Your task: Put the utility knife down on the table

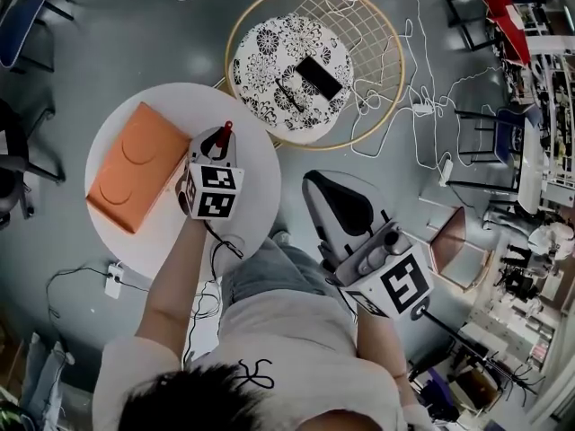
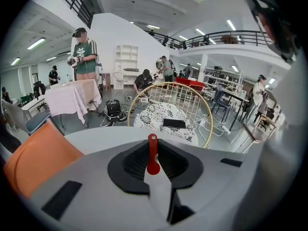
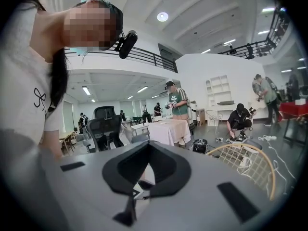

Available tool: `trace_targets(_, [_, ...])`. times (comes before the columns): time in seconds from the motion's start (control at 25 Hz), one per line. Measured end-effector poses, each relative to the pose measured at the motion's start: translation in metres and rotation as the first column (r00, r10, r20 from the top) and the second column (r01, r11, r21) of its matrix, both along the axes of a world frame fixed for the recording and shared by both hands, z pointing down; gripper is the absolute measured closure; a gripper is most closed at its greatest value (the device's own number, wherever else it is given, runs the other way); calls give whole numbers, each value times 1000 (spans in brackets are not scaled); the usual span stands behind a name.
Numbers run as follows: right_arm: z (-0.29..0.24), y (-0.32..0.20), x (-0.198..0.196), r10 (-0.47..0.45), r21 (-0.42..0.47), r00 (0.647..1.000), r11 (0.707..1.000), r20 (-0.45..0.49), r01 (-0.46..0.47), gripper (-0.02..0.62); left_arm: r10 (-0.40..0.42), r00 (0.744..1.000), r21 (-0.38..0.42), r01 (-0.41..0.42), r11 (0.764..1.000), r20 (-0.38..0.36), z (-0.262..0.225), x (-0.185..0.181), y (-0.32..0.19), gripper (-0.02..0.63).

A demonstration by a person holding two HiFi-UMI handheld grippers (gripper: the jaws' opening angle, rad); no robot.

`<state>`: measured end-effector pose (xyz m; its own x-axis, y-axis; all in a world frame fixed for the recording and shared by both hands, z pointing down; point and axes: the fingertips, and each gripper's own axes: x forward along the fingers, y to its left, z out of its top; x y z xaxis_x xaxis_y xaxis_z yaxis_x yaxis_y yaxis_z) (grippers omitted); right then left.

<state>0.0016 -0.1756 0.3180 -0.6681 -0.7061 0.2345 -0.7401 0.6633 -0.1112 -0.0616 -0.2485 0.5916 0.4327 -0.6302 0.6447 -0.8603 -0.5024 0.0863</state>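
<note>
In the head view my left gripper [image 1: 222, 140] hangs over the white round table [image 1: 256, 173] and is shut on a red utility knife [image 1: 226, 129]. The left gripper view shows the knife [image 2: 152, 154] as a thin red strip upright between the black pads of that gripper [image 2: 153, 163], its end poking past them. My right gripper [image 1: 316, 187] is off the table to the right, above the grey floor by the person's lap. In the right gripper view its jaws [image 3: 148, 149] meet at the tip with nothing between them.
An orange box [image 1: 135, 164] lies on the table's left half, close beside the left gripper. Beyond the table stands a round wicker chair [image 1: 382, 25] with a flowered cushion [image 1: 269, 61] and a black flat object [image 1: 319, 77]. White cables [image 1: 422, 88] trail on the floor.
</note>
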Motion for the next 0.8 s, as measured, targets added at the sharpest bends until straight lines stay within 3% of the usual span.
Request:
trace_targets(0.4, [3,-6,3,6,-5,1000,1000,-2,-6,586,-19,997,-65,24,998,76,25,3,-5,546])
trace_targets(0.8, [5,-5,8,14,-2,1000,1000,-2,-14,586,-38,995,-97,47,994,94,40,0,-2,546])
